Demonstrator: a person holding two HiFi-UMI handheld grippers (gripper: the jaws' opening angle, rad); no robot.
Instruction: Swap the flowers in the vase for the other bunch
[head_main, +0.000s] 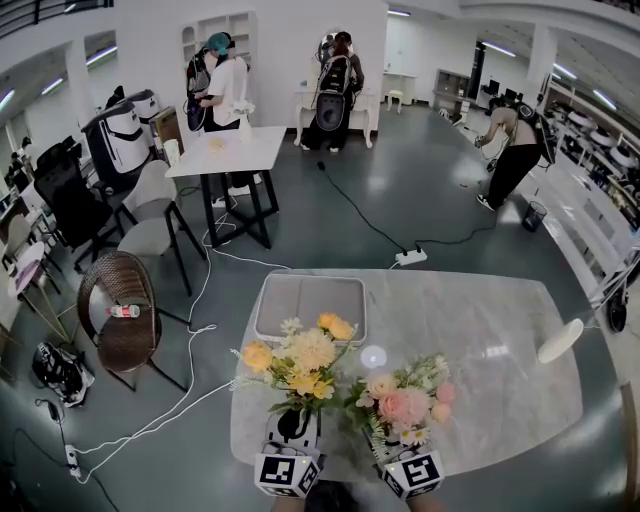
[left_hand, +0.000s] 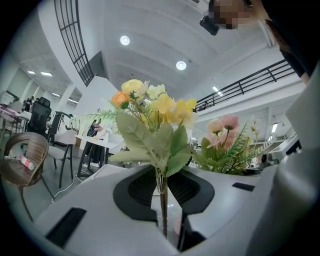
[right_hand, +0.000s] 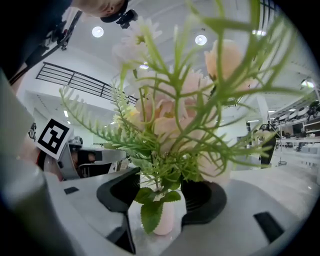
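Yellow, cream and orange blooms with green leaves on the yellow artificial flower bunch (head_main: 300, 365). Pink and peach blooms among green sprigs on the pink artificial flower bunch (head_main: 405, 400). Pale pink on the small rounded vase (right_hand: 165, 220). White with grey veining across the marble table (head_main: 500, 350). White bodies, black pads and black-and-white square markers on the left gripper (left_hand: 162, 186) and the right gripper (right_hand: 161, 197).

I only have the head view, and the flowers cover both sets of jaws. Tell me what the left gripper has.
Observer: The left gripper is closed on the stems of the yellow bunch, which stands upright above its jaws.
Operator: Now report the right one.
Observer: The right gripper has its jaws wide apart, and neither side is pressing on anything.
Operator: Say what sits between them.
Observer: A small pink vase stands upright in the gap with the pink bunch in it.
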